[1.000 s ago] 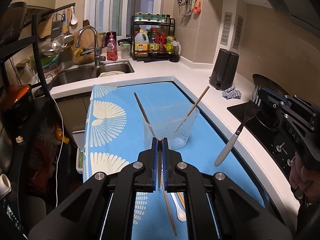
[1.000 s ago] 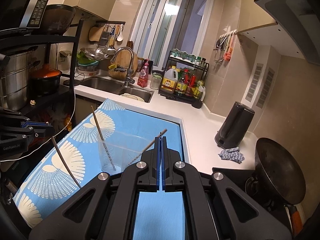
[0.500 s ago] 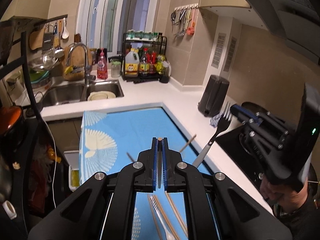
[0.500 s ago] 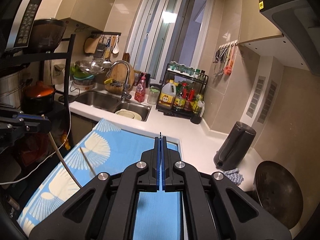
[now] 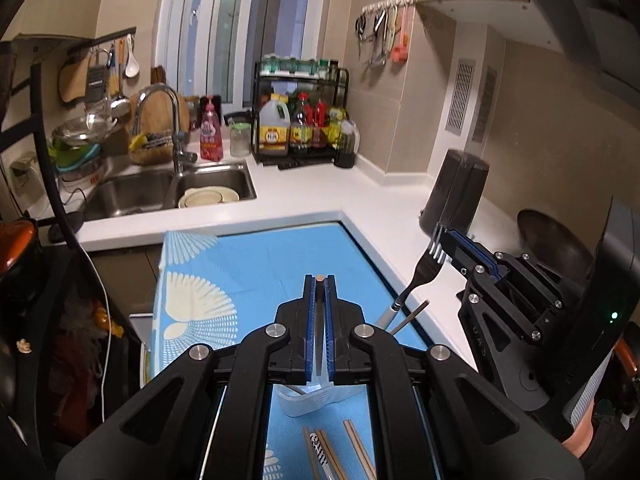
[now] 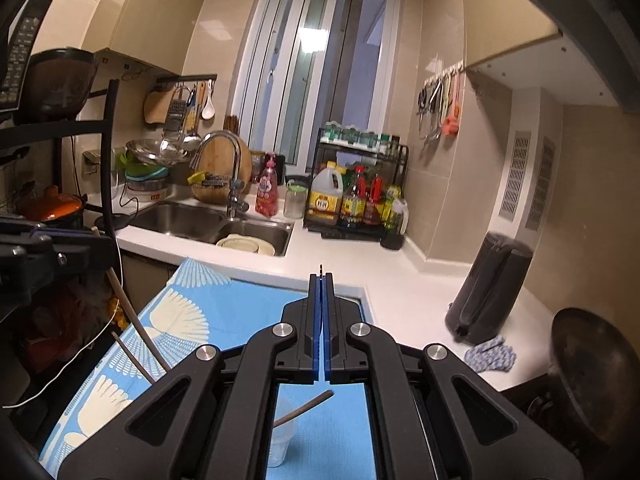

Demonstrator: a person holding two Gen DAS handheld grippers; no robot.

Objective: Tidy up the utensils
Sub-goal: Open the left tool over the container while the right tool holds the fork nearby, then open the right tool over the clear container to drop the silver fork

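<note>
Blue tablecloth [image 5: 256,264], left tool [image 5: 320,279] clenching one chopstick [image 5: 320,278], right tool [image 5: 443,240] clenching one fork [image 5: 425,268].

Cloth [image 5: 256,264]: sky blue, cream fan-shell pattern. Tabletop [image 5: 304,196]: white. Kettle [image 6: 490,288]: matt black. Rag [image 6: 490,356]: blue-white checked. Pot [image 6: 52,206]: orange. Soap bottle [image 6: 267,192]: pink. Fork [image 5: 426,268]: dark head, white handle. Chopsticks [image 5: 358,452]: brown.

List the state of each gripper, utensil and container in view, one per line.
left gripper: shut on a chopstick
right gripper: shut on a fork
clear cup: upright on the blue cloth, holding chopsticks
loose chopsticks: lying flat on the cloth
sink: holds dishes
</note>
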